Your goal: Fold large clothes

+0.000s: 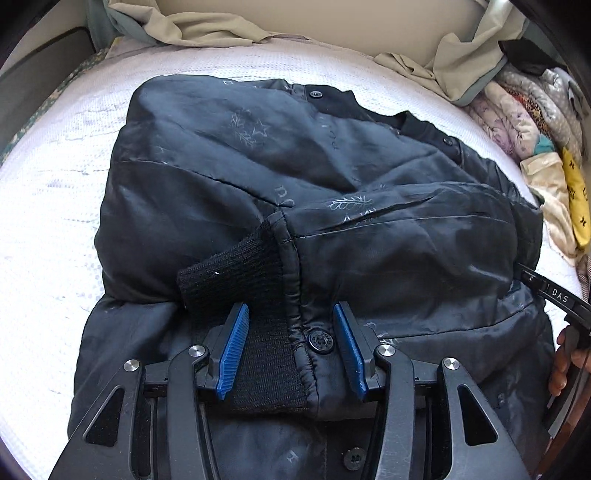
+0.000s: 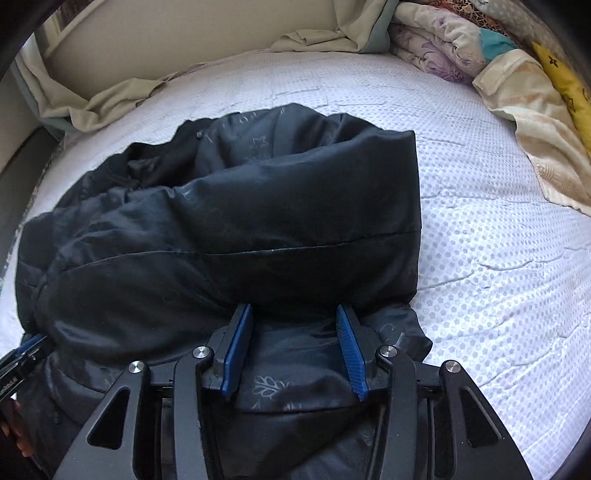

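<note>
Item: dark padded jacket (image 1: pixel 295 206), shiny fabric with faint leaf and star print, snap buttons down the placket. Location: on the white textured bed (image 1: pixel 48 206), lying about mid-mattress and reaching toward its near edge, where both tools stand.

Condition: partly folded. Both sleeves appear brought in over the body; one black knit cuff (image 1: pixel 225 280) rests across the top, and the bundle's right side forms a fairly straight folded edge in the right wrist view. The near hem lies under the folded mass. The bundle is puffy and uneven (the padding resists lying flat), so by my judgement at least one more fold, hem toward collar, and some flattening remain.

Left tool (image 1: pixel 291 347): jaws parted, straddling the ribbed waistband and a snap button (image 1: pixel 320 341) at the near hem; fabric lies between the blue pads but is not pinched.

Right tool (image 2: pixel 293 350): jaws likewise parted over printed lining at the near hem, nothing clamped.

Surroundings: rumpled beige sheet (image 1: pixel 184 26) along the far edge of the bed; a stack of folded patterned bedding (image 2: pixel 461 40) at the far right corner
</note>
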### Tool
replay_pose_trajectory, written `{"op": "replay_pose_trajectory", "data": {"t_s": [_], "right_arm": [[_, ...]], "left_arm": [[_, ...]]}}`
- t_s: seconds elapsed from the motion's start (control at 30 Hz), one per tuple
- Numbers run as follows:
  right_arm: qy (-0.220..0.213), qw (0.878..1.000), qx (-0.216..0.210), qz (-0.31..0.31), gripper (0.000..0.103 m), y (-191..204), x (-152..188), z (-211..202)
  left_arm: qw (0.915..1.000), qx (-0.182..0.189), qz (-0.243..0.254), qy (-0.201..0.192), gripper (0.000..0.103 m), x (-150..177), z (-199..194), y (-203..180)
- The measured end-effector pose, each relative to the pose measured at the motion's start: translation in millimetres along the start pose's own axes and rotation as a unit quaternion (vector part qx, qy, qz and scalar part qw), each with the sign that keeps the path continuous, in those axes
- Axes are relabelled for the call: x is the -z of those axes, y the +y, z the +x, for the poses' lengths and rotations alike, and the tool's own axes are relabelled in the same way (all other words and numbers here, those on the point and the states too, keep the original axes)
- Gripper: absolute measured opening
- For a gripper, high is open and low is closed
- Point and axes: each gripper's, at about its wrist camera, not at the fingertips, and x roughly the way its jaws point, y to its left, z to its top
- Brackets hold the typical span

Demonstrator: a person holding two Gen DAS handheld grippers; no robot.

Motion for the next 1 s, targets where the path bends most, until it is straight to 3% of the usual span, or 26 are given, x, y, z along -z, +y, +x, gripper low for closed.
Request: {"op": "replay_pose_trajectory", "data": {"t_s": [0.17,0.47,0.73,0.87,1.0], "right_arm": [[-0.016,0.999,0.044,-0.022,0.043,13.4,7.5,7.9],[-0.029,0.997,0.067,-0.03,0.043,20.2,10.4,15.0],[-0.028,0.999,0.033,-0.006,0.045,11.8,2.4,3.9],[-0.022,1.0,-0.005,0.012,0.058,5.9,-7.7,-18.5],[-0.041,0.998,-0.021,0.038,0.06,0.9,-11.5,-46.4]], "left_arm": [[0.9998,-0.015,0.012,-0.008,0.054,2.2,5.3,-2.7],[0.9994,-0.022,0.022,-0.016,0.054,6.8,5.5,-4.4],[0.9996,-0.017,0.009,-0.019,0.057,2.0,1.1,-7.9],[0.9997,-0.005,-0.001,-0.022,0.072,-2.3,-9.2,-7.5],[0.9994,-0.001,-0.011,-0.033,0.075,-7.5,-22.9,-8.0]]}}
